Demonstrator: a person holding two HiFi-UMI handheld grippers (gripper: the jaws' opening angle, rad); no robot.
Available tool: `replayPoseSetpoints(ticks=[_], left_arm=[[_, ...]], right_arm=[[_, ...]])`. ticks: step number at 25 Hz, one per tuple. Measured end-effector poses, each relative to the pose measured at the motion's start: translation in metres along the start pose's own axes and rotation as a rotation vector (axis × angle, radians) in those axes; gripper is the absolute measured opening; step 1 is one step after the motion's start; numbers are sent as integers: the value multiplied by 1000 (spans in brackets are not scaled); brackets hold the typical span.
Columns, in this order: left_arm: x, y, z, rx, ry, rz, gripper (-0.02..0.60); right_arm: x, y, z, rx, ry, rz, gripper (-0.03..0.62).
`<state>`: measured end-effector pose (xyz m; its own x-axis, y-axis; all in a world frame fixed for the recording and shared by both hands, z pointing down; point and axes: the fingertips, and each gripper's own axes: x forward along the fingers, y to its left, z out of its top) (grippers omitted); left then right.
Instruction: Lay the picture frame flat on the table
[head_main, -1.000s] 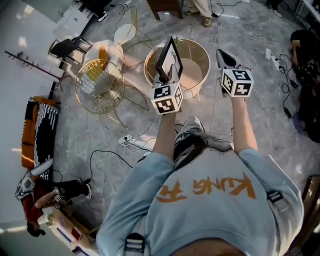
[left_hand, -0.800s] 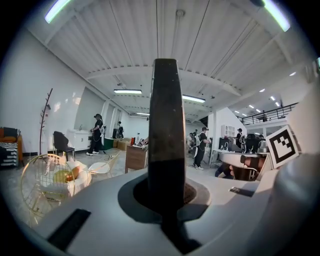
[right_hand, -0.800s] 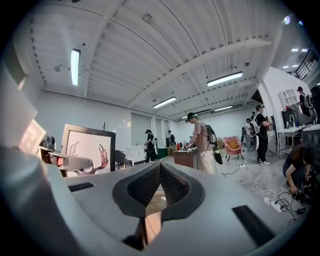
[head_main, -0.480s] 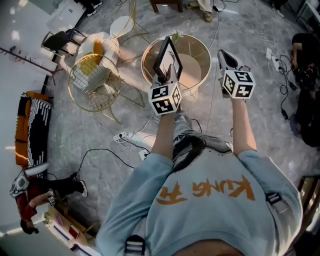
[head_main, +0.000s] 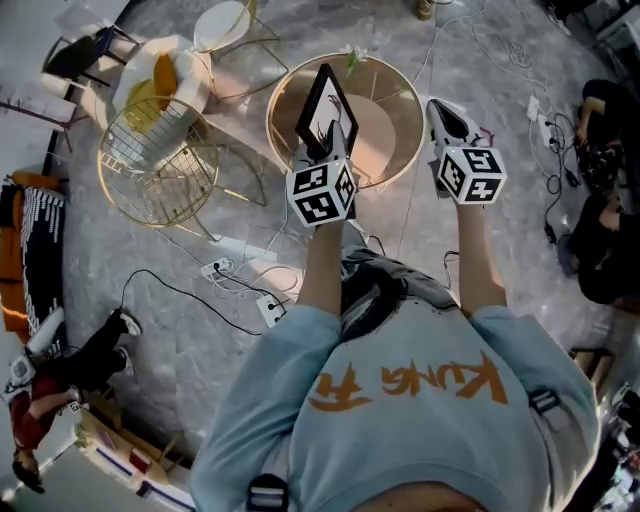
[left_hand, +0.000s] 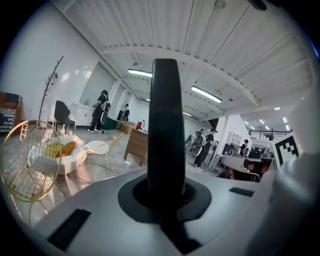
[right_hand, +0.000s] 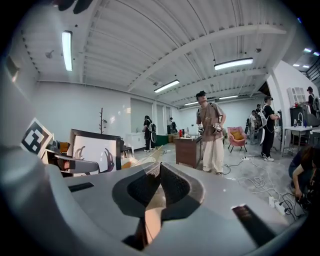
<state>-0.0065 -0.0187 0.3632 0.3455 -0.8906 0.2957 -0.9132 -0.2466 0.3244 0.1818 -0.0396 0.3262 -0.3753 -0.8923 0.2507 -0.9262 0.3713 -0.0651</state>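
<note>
A black picture frame with a white print is held upright and tilted over a round beige table. My left gripper is shut on the frame's lower edge. In the left gripper view the frame shows edge-on as a dark bar rising from between the jaws. My right gripper hovers to the right of the frame, over the table's right rim, shut and empty. In the right gripper view its jaws meet at the tips, and the frame stands at the left with the left gripper on it.
A gold wire chair and a white seat with a yellow cushion stand left of the table. Power strips and cables lie on the marble floor by my feet. People sit at the lower left and the right edge.
The person has stepped nearer the table, so it looks larger and the chairs slid left. The frame stays upright in the left gripper. The right gripper keeps its place beside it.
</note>
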Motion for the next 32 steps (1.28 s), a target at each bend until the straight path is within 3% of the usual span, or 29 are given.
replayPoseSetpoints(ticks=[7,13,18,22,32], left_arm=[[75,80,18,-80,91,13,26],[114,132,37,-147,102,24,26],[142,132,19,-224,137,-18,26],[159,125,4,-246,186,-48,26],[183,111,-48,-248,320,-12,25]], right_arm=[[122,11,11,18,80,1,-2],[189,35,29,-3,115,44,-2],[213,37,22,-66,175,53,-2],[224,22,11,-54,222,27,-2],[238,-9,-54,32,323,70,-2]])
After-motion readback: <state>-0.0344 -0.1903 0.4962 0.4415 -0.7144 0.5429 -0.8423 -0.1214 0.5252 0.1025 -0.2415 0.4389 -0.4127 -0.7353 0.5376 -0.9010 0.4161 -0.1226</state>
